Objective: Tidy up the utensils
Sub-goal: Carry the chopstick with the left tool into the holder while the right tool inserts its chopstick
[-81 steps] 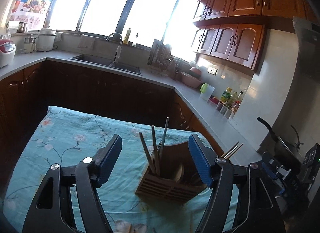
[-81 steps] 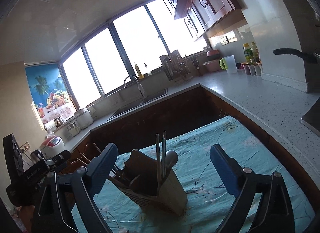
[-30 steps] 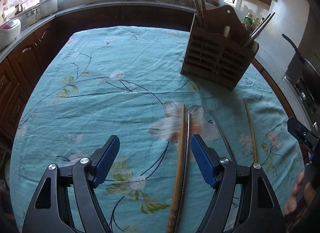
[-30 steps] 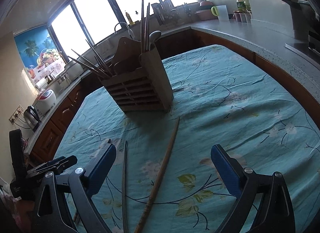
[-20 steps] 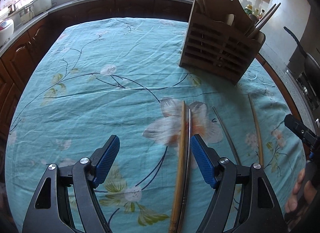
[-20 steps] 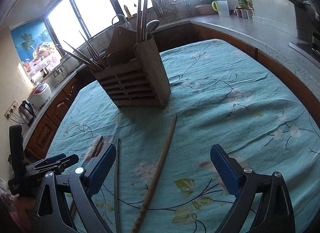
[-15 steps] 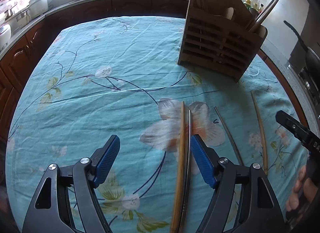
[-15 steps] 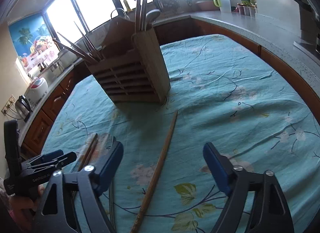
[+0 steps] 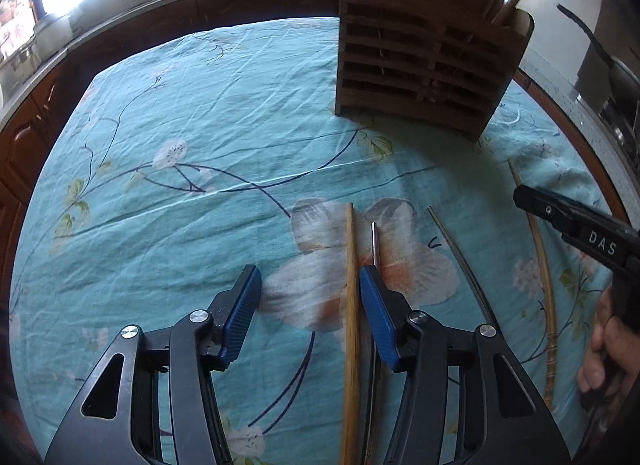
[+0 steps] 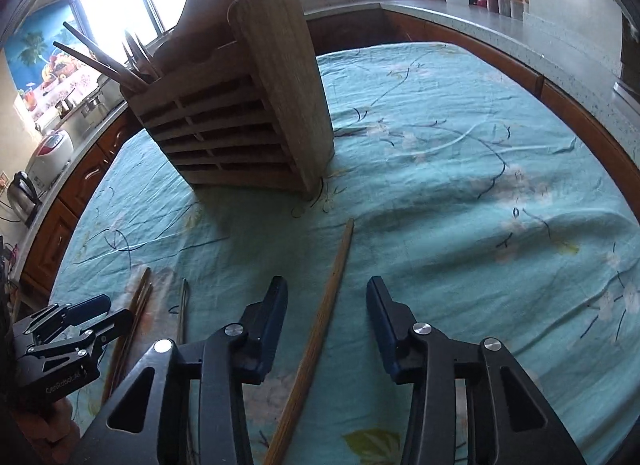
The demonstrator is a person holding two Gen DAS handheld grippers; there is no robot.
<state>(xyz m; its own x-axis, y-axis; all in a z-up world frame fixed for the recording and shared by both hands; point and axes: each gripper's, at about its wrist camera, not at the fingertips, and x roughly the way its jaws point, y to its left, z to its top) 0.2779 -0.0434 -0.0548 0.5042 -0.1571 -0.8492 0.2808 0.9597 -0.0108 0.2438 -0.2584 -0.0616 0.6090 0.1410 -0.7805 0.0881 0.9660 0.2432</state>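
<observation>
My left gripper [image 9: 310,297] has its fingers partly open around a wooden chopstick [image 9: 351,305]. My right gripper [image 10: 327,317] is partly open around another chopstick [image 10: 320,329]. I should go low, then squeeze each stick near its middle. Farther off, the holder [image 10: 240,113] stands with open cloth [image 10: 480,185] around it.

Slatted brown wooden utensil holder [image 9: 424,65] is showing matt, grainy boards. Long bamboo chopstick [image 10: 320,329] is looking dull beside a thin glossy steel chopstick [image 9: 460,257]. Teal floral cotton tablecloth [image 9: 200,137] is lying creased, matt; ribbed blue rubbery pads [image 9: 376,305] are sitting on smooth black plastic arms.
</observation>
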